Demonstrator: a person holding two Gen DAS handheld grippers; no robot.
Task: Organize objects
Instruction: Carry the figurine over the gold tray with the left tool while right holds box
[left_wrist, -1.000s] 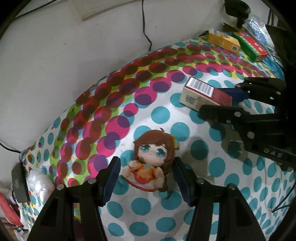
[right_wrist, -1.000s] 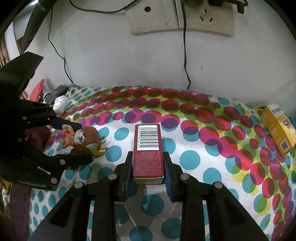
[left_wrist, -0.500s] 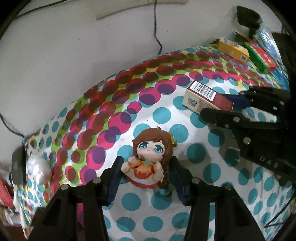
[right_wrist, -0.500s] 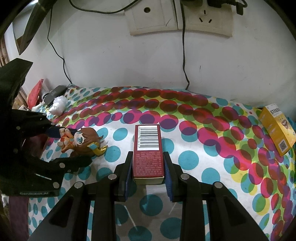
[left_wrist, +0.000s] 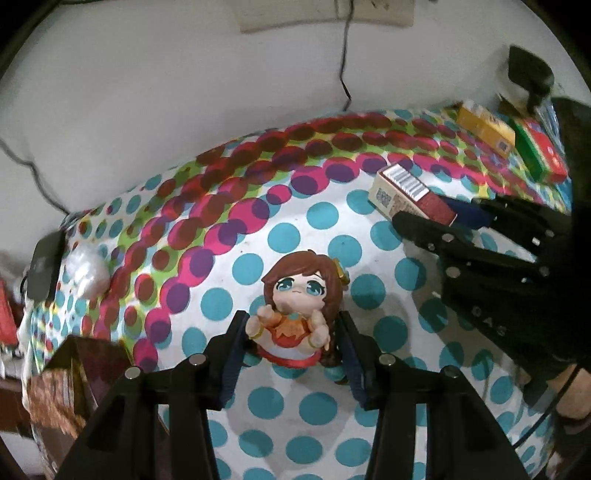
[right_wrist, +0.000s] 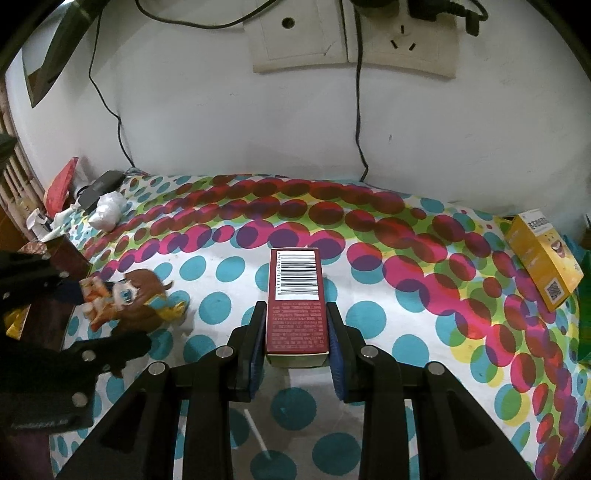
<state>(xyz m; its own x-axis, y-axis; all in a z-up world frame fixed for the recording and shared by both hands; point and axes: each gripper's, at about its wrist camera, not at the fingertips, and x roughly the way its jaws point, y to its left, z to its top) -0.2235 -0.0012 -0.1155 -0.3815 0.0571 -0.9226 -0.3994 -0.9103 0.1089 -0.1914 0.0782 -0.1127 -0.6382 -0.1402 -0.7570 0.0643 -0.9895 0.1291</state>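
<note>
My left gripper (left_wrist: 290, 332) points steeply down at a small plush doll (left_wrist: 297, 302) with brown hair and an orange dress; its jaws have just been closing, and the blue pads of my fingers (left_wrist: 236, 339) now sit against the doll's arm on one side and its hair on the other, pinching it at body height over the polka-dot cloth (left_wrist: 295, 236) that covers the tabletop. My right gripper (right_wrist: 295, 332) is pressed in on a dark red box (right_wrist: 297, 302) with a white barcode label on its top face, the pads flat against its two long sides at the near end, while the far end lies toward the wall. The box and the doll are near each other, the doll to the box's left in the right wrist view. Further right, a yellow box (right_wrist: 543, 258) lies at the cloth's edge, and in the left wrist view a green and red box (left_wrist: 539, 155) lies just beside it. A crumpled white wad (right_wrist: 107, 208) sits at the far left corner, next to a dark flat device (right_wrist: 99, 186).
</note>
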